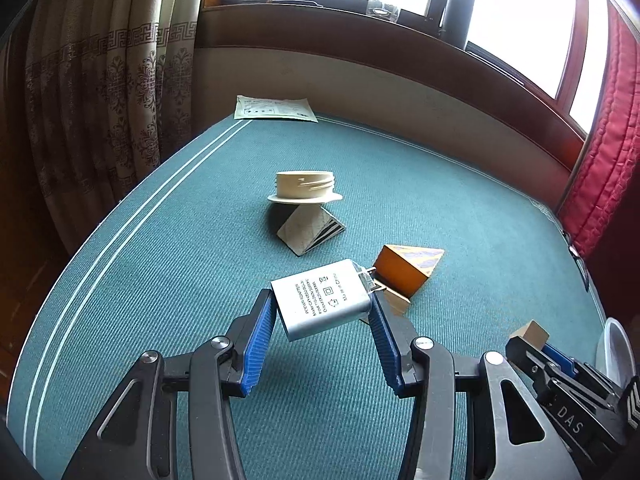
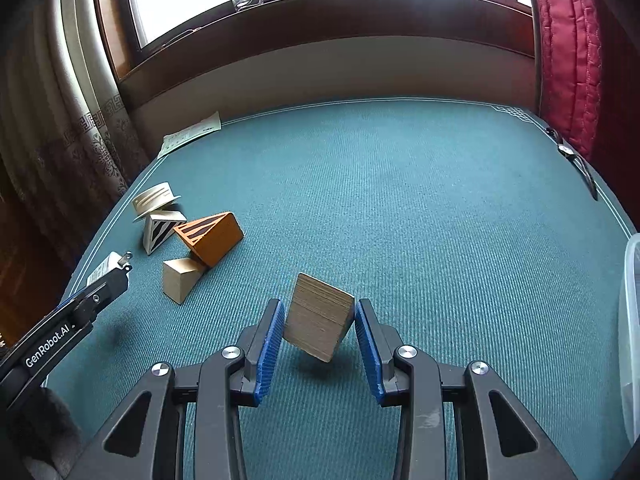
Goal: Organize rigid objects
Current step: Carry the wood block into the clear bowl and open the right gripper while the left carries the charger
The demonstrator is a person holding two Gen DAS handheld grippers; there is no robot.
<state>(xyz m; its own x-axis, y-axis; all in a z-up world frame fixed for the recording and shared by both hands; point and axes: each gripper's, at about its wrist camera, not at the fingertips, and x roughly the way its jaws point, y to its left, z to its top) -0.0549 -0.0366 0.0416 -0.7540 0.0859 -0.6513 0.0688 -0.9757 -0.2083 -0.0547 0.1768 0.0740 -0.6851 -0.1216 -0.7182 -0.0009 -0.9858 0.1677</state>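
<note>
Because both grippers carry things above the green table, a slip is possible: the left gripper pinches the power adapter slantwise, and the right gripper clamps the wooden block by tilted corners, near the plastic container.

The left gripper pointed down toward twelve o'clock, jaws clamped on a held item. The right gripper, at its four o'clock, angled down likewise, pads pressing a load.
</note>
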